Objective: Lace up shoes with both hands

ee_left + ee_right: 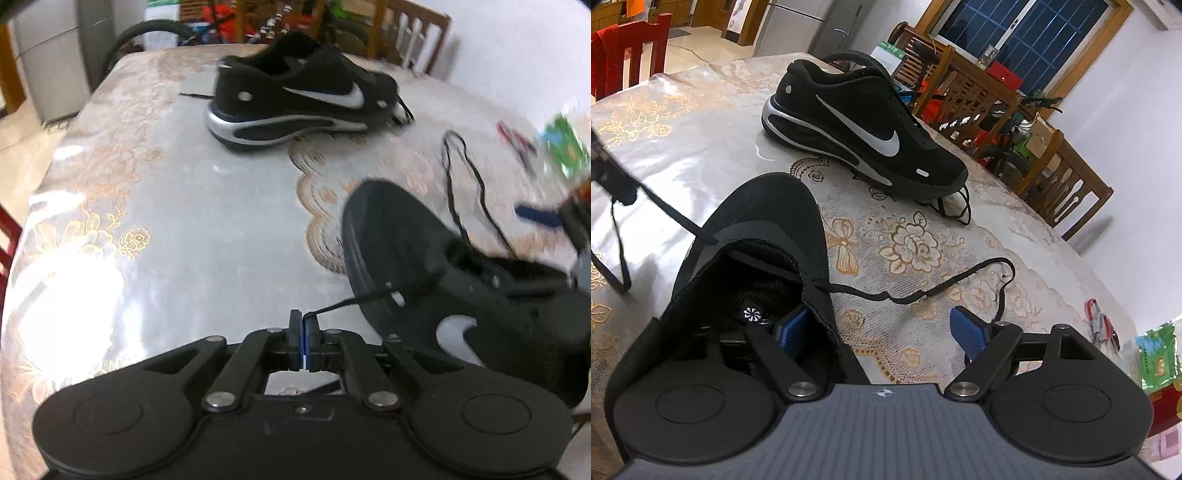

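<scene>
a table (701, 122) under a glossy floral cloth is filling a dining room with wooden chairs (1060, 177). two black shoes are sitting on it: the far shoe (295, 96) well apart, the near shoe (757, 236) close by. the left gripper (303, 332) is pinching its black lace (347, 301); the right gripper (882, 332) is gaping wide, one finger inside the near shoe.

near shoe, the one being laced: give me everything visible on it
The near shoe is black, suede-like, with a silver swoosh and a padded tongue. It lies on the table, toe pointing away in the right wrist view. The right hand-held gripper straddles its side wall, one pad inside the opening, jaws wide. A black lace trails from an eyelet across the cloth; the other end is pinched in the shut left hand-held gripper.
</scene>
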Demonstrator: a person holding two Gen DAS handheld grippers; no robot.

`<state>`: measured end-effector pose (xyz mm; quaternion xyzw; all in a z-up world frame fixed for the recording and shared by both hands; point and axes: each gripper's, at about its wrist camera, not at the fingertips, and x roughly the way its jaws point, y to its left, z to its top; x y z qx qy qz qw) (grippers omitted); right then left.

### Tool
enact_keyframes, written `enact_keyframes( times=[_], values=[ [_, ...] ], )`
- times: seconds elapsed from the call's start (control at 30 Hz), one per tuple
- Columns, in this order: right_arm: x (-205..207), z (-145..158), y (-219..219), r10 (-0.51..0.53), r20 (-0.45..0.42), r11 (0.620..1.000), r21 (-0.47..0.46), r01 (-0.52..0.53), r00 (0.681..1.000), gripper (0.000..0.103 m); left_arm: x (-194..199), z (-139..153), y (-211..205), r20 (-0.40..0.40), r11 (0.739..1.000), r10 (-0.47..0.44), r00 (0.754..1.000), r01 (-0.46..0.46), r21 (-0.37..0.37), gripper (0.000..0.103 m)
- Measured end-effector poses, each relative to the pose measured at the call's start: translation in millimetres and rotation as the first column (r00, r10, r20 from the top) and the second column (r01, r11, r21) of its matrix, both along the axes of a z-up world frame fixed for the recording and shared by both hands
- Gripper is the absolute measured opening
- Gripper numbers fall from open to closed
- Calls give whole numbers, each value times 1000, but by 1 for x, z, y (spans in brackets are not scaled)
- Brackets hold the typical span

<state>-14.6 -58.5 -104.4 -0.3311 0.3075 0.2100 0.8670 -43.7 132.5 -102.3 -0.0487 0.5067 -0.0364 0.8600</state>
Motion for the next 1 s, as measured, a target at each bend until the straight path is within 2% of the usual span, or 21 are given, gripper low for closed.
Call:
enact_keyframes(
  times=[0.07,0.13,0.2,0.27,0.43,0.53,0.6,0.63,0.7,0.77,0.9,1.0],
  values=[
    [0,0,0,1,0,1000,1,-1,1000,82,-1,2,-8,-6,999,-32,999,32,8,3],
    [0,0,-1,2,1,1000,5,-2,1000,82,-2,3,-12,-11,999,-37,999,37,-3,20],
    [0,1,-1,4,4,1000,9,-4,1000,82,-6,9,-18,23,999,-34,999,34,2,69],
    [-1,2,-2,8,12,1000,15,-8,1000,82,-15,17,-26,71,1000,-27,997,26,18,77],
    [-5,12,-15,25,-5,998,63,-25,1000,82,-44,24,-41,72,1000,-4,997,4,7,79],
    [-7,16,-22,42,-13,997,71,-41,999,81,-60,13,-45,39,996,-22,999,19,85,79],
    [-10,20,-27,63,-10,996,71,-62,998,80,-69,3,-38,-13,983,-1,1000,4,181,79],
    [-10,23,-30,72,-8,995,76,-71,997,80,-74,-2,-29,-39,980,29,999,-21,198,79],
    [-10,30,-36,88,-7,992,91,-87,996,80,-82,-11,-7,-91,982,122,988,-106,159,79],
    [-7,36,-46,86,-24,989,126,-82,996,80,-82,-18,13,-123,973,224,967,-214,92,79],
    [-3,44,-57,100,-59,982,167,-89,993,80,-72,-27,33,-101,949,315,944,-312,45,79],
    [-7,48,-60,128,-49,978,170,-118,991,77,-64,-29,43,-82,945,326,942,-323,49,77]
  ],
)
